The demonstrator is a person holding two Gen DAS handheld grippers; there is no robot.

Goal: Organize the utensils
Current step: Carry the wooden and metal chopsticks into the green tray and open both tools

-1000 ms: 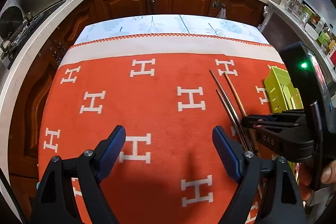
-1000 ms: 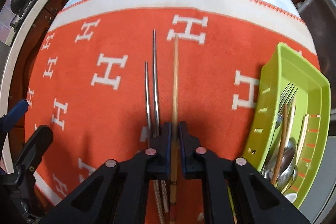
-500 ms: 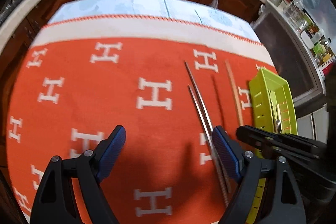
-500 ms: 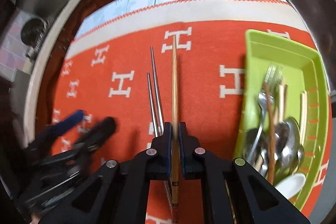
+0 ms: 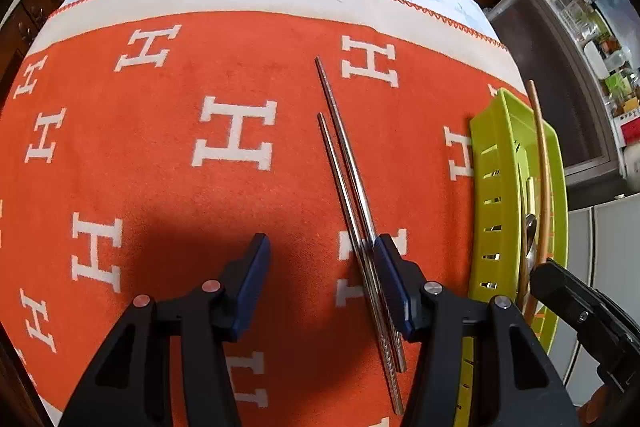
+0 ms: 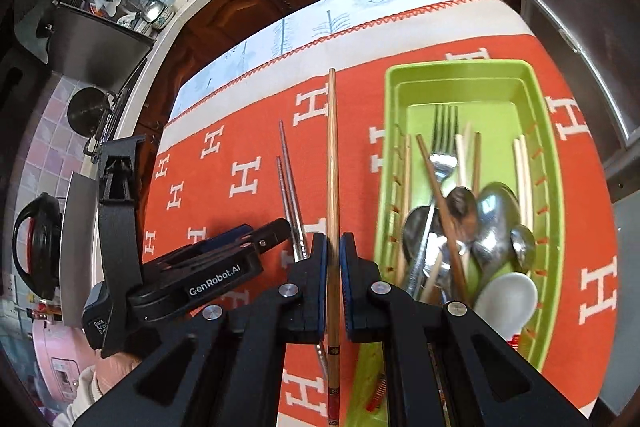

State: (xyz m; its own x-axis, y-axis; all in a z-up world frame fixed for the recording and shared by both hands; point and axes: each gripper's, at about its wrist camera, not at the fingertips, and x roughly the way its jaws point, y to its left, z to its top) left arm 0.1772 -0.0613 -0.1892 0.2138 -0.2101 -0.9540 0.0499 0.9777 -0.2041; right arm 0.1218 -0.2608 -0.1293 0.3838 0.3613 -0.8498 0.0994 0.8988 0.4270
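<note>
One wooden chopstick up, two steel ones next.

My right gripper [image 6: 333, 263] clenches the long brown wooden chopstick [image 6: 332, 163], carrying it toward the lime-green plastic cutlery tray [image 6: 554, 163] at three o'clock; my left gripper [image 5: 320, 259], jaws just closing but gripping nothing yet, straddles the two silver metal chopsticks [image 5: 344, 183] on the orange cloth [image 5: 160, 147].

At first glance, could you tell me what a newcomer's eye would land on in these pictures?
First, the bright orange cloth with white H marks that covers the table. Next, the green tray at its right side, full of spoons, a fork and chopsticks. Then the wooden chopstick clamped in the right gripper, and two steel chopsticks lying on the cloth, between the half-open jaws of the left gripper.
</note>
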